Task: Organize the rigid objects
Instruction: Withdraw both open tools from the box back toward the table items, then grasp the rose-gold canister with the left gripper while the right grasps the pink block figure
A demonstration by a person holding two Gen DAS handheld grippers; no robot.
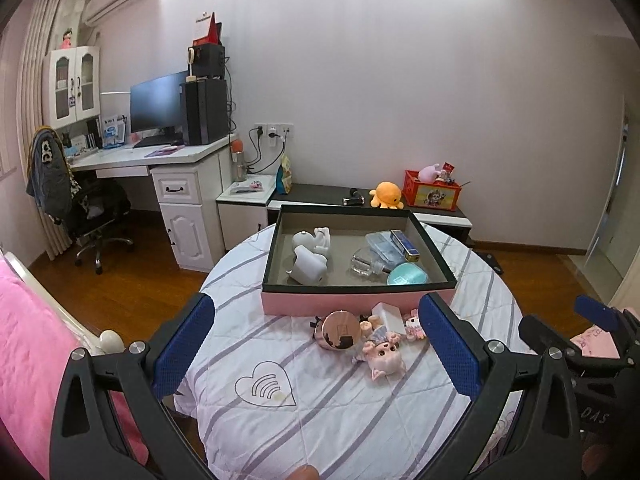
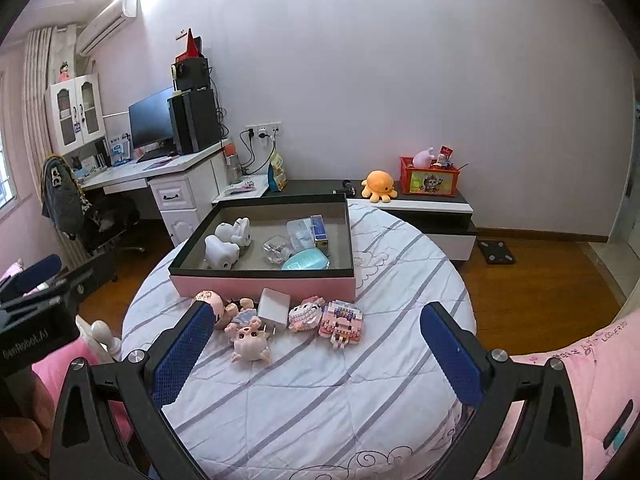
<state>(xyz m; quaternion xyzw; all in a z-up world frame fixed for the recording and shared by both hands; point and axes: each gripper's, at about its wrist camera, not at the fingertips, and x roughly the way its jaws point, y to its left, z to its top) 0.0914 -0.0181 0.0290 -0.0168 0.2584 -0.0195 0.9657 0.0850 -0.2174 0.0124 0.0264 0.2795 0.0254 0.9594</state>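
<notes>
Sitting on the round table [image 2: 360,380], the pink box [image 2: 264,282] holds white figures [image 2: 228,246] far left; both grippers, left [image 1: 316,344] and right [image 2: 316,352], gape wide, empty; toys [image 2: 340,320] and charger [image 2: 274,306] lie near the box.

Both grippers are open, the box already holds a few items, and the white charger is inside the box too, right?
Not quite. The white charger is not in the box; it sits on the bedspread in front of it, among the toys, as the right wrist view shows. Left gripper and right gripper are open.
</notes>
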